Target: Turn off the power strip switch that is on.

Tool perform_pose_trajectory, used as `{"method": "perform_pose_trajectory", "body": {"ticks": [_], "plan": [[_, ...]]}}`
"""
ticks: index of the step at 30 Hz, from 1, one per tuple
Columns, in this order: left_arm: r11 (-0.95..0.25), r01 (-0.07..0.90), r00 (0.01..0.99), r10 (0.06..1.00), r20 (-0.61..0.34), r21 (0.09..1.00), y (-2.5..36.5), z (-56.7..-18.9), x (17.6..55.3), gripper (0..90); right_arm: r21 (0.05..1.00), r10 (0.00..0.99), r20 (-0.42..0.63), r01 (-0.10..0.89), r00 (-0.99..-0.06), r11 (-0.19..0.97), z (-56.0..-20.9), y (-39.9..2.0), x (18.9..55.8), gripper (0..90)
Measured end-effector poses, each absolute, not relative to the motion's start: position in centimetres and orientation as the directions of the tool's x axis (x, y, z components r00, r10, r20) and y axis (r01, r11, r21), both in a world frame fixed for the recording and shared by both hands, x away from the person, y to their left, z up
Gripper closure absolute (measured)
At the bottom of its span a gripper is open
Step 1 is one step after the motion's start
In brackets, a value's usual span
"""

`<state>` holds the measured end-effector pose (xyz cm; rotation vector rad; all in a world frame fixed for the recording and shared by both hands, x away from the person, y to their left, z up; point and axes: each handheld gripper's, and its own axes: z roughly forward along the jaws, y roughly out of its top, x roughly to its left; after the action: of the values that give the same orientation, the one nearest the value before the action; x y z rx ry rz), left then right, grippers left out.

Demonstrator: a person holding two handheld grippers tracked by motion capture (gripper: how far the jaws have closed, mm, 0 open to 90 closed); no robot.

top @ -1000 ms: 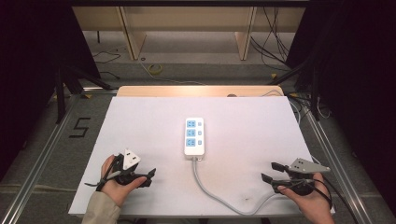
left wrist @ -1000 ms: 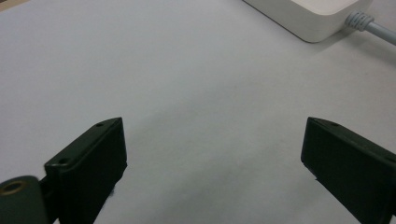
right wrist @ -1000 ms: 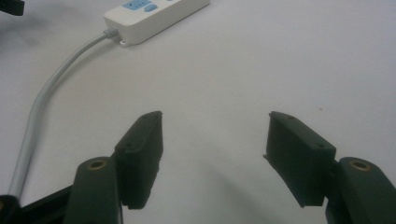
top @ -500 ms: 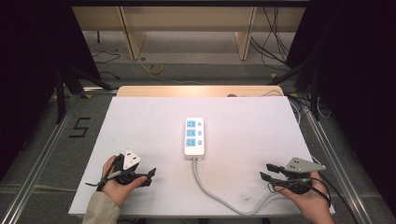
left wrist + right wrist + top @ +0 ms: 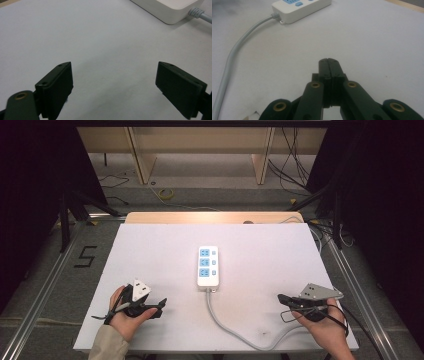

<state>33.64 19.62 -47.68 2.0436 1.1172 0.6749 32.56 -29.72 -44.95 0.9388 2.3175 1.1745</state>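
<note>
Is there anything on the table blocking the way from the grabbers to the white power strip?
Nothing visible does. Bare white table lies between the left gripper and the power strip, and between the right gripper and it. Its grey cable curves between them.

You see the power strip (image 5: 167, 10) cut off by the top edge in the left gripper view, and its sockets stay out of frame. Its grey cable (image 5: 235, 332) runs off the table's (image 5: 150, 250) near edge. The switches (image 5: 214, 262) are too small to read.
</note>
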Motion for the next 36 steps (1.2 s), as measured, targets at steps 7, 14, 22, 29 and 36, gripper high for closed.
{"method": "perform_pose_trajectory", "body": {"ticks": [7, 14, 22, 29, 36], "plan": [[-0.378, 0.497, 0.486, 0.867, 0.110, 0.781, 19.6, -47.7, 33.6, 14.2, 0.799, 0.718, -0.031, 0.415, -0.695, 0.436, -44.7, -28.9, 33.7, 90.0], [-0.381, 0.493, 0.490, 0.864, 0.113, 0.782, 19.6, -47.7, 33.6, 14.3, 0.789, 0.718, -0.009, 0.436, -0.696, 0.433, -44.4, -28.0, 35.0, 90.0], [-0.383, 0.494, 0.491, 0.864, 0.113, 0.781, 19.6, -47.7, 33.7, 14.3, 0.780, 0.708, -0.007, 0.439, -0.706, 0.446, -44.0, -26.8, 36.5, 90.0], [-0.382, 0.496, 0.490, 0.865, 0.112, 0.780, 19.6, -47.7, 33.7, 14.5, 0.770, 0.705, -0.008, 0.445, -0.709, 0.457, -43.8, -25.7, 37.7, 90.0], [-0.385, 0.497, 0.493, 0.863, 0.112, 0.778, 19.6, -47.8, 33.7, 14.5, 0.768, 0.704, -0.015, 0.443, -0.710, 0.463, -43.4, -24.7, 38.8, 90.0]]}}
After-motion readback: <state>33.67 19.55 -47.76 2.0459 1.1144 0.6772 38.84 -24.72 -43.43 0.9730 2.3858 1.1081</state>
